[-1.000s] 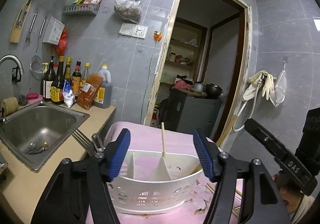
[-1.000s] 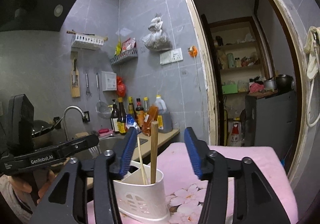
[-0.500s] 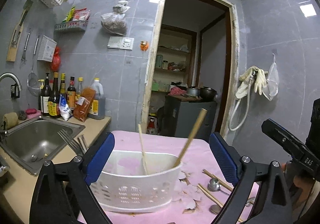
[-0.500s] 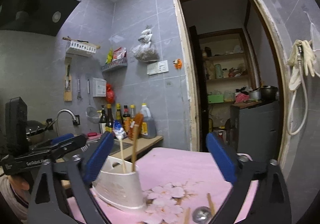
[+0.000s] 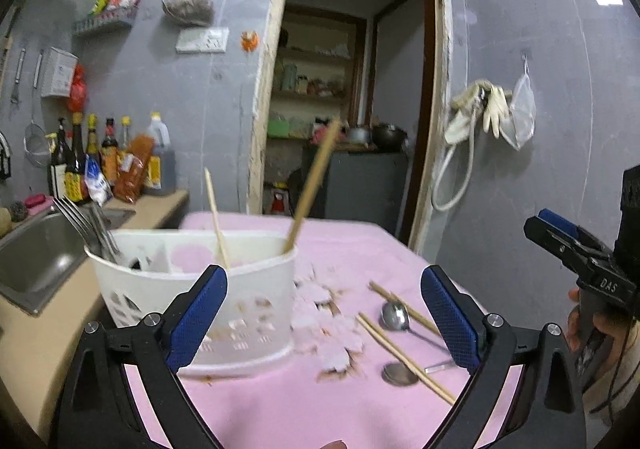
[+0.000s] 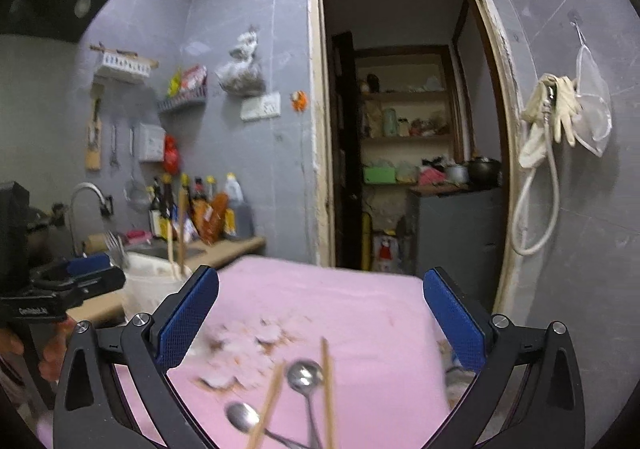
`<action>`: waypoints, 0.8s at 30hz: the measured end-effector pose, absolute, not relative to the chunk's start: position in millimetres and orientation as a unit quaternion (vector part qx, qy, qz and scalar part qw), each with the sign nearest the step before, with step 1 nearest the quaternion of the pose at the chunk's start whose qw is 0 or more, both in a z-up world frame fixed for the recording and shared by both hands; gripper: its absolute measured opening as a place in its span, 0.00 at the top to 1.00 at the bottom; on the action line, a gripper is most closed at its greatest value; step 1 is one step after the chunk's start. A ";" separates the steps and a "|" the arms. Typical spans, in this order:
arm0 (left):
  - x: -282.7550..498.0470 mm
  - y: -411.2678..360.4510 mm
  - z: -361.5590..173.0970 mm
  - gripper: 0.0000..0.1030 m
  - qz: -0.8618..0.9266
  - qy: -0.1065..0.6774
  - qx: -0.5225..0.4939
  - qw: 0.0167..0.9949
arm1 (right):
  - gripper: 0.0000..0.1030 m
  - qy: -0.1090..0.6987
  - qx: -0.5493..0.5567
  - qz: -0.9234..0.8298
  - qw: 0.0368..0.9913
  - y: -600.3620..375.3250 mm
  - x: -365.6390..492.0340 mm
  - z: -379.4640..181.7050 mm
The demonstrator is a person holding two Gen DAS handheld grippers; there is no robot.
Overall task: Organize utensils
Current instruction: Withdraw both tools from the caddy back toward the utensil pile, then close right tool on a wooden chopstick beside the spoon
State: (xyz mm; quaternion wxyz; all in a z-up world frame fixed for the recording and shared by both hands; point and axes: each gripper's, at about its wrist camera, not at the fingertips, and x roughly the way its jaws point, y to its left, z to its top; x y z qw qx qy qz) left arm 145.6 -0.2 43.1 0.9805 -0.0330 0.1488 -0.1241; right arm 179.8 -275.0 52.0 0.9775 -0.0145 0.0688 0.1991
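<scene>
A white slotted utensil caddy point(image 5: 240, 289) stands on the pink cloth point(image 5: 340, 245), holding two chopsticks point(image 5: 312, 185) and forks point(image 5: 86, 227) at its left end. My left gripper point(image 5: 324, 313) is open and empty, just in front of the caddy. Loose chopsticks point(image 5: 404, 357) and two spoons point(image 5: 394, 315) lie on the cloth to the right. My right gripper point(image 6: 320, 317) is open and empty above those spoons point(image 6: 306, 373) and chopsticks point(image 6: 328, 389); the caddy point(image 6: 152, 281) shows far left. The right gripper also shows at the right edge of the left wrist view point(image 5: 576, 249).
A steel sink point(image 5: 36, 249) and counter with sauce bottles point(image 5: 104, 165) lie left of the table. A doorway point(image 5: 352, 97) with a dark cabinet point(image 5: 360, 185) is behind. Gloves and a hose point(image 5: 480, 117) hang on the right wall.
Both grippers opened wide and pulled back from the caddy. The right gripper swung right, over the loose spoons and chopsticks. A chopstick now stands in the caddy.
</scene>
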 end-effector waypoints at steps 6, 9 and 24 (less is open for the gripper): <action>161.4 -20.2 19.1 0.08 -0.147 0.218 -0.025 0.965 | 0.00 0.137 -0.022 0.183 0.973 -292.4 195.1 28.2; 170.8 -26.0 9.9 0.08 -0.156 0.256 -0.030 0.953 | 0.03 0.170 -0.021 0.181 0.968 -298.0 204.2 16.6; 207.1 -53.6 -29.3 0.52 -0.197 0.412 -0.052 0.888 | 0.56 0.340 -0.083 0.212 0.912 -273.5 252.9 -38.3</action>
